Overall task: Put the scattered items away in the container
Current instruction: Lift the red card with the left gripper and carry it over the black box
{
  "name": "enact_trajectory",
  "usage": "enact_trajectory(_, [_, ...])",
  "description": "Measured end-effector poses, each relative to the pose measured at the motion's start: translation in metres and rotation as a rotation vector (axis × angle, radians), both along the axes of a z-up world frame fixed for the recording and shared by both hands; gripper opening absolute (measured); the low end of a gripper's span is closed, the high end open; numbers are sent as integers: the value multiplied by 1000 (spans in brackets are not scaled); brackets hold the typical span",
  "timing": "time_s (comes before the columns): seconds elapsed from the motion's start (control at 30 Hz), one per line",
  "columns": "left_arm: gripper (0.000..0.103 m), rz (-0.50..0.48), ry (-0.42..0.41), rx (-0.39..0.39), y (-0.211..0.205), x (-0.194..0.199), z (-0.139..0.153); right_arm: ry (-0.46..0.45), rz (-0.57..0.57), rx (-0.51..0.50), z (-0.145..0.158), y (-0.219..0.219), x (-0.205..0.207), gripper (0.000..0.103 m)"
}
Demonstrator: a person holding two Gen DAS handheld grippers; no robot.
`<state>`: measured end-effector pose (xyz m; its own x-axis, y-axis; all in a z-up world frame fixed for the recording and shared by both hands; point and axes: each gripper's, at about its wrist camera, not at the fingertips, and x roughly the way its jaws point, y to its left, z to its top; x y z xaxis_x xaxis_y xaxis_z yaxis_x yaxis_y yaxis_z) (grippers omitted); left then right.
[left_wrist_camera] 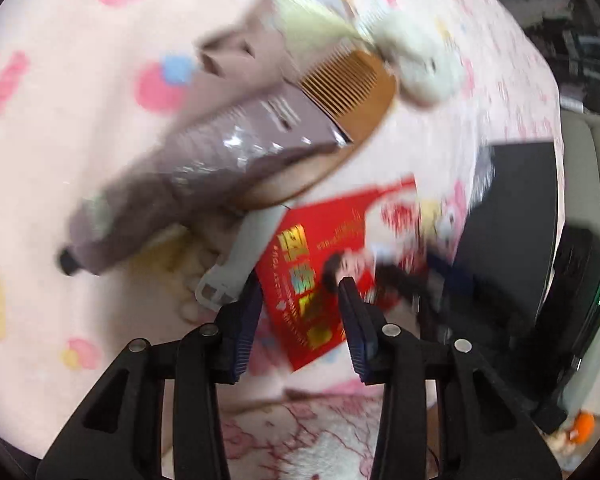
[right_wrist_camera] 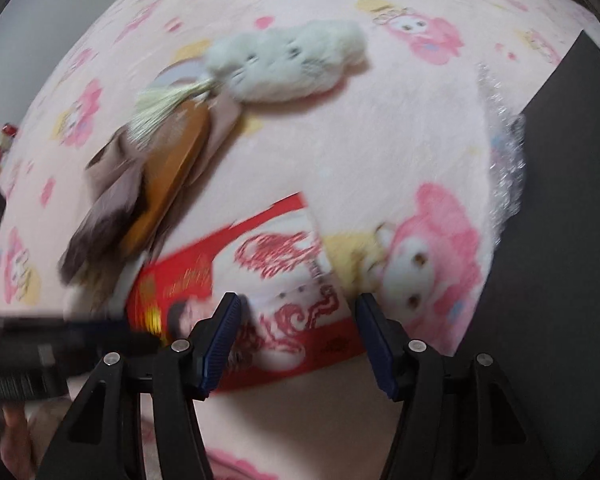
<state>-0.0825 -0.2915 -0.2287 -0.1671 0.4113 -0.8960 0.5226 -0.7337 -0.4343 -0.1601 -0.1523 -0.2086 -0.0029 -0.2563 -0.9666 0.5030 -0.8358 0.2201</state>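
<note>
Plainly, little looks done yet: the scattered items lie loose on a pink cartoon-print blanket (right_wrist_camera: 380,152), and no container can be made out for certain; a black flat thing (left_wrist_camera: 512,216) at the blanket's edge may be it, though I cannot tell. A red envelope (right_wrist_camera: 284,280) with gold lettering lies flat, nearest both tools. Beyond it a wooden comb (left_wrist_camera: 352,92), a grey-brown tube (left_wrist_camera: 188,184) lying across the comb, a white plush toy (right_wrist_camera: 284,64) and a pale tassel (right_wrist_camera: 160,104) crowd together. The left gripper (left_wrist_camera: 300,284) has its jaws fairly narrow, astride the envelope's edge without clearly pinching it. The right gripper (right_wrist_camera: 296,308) hangs over the envelope, jaws wide and empty.
</note>
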Motion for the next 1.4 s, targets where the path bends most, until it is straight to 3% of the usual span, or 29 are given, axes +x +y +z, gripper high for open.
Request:
enact_trajectory(0.13, [39, 39, 14, 4, -19, 8, 0, -58, 31, -64, 10, -5, 17, 57])
enact_trajectory(0.23, [40, -6, -13, 41, -16, 7, -10, 37, 10, -56, 19, -10, 20, 57])
enact_trajectory(0.33, [48, -30, -28, 77, -15, -1, -16, 96, -2, 32, 3, -23, 13, 59])
enact_trajectory(0.47, [39, -50, -25, 69, -15, 0, -17, -5, -9, -65, -7, -26, 7, 68])
enact_trajectory(0.53, [30, -67, 0, -1, -7, -1, -9, -18, 5, -82, 0, -29, 10, 62])
enact_trajectory(0.57, [30, -68, 21, -22, -6, 2, -4, 4, 16, -71, 5, -32, 15, 54])
enact_trajectory(0.67, [30, -79, 72, -86, 3, 13, 11, 35, 34, -100, 29, -34, 29, 46])
enact_trajectory(0.83, [29, -45, 174, -6, 5, 29, 38, 66, -3, -215, 79, -18, 47, 42])
enact_trajectory(1.0, [29, -52, 271, -34, 36, 22, 70, 86, -8, -274, 77, 75, 54, 42])
enact_trajectory(1.1, [29, -71, 311, -60, 53, 21, 86, 118, -15, -283, 92, 94, 55, 42])
enact_trajectory(1.23, [29, -84, 365, -23, 57, 17, 113, 131, -48, -323, 103, 116, 53, 42])
enact_trajectory(1.4, [28, -110, 468, 1, 69, 15, 162, 213, -83, -377, 145, 142, 45, 42])
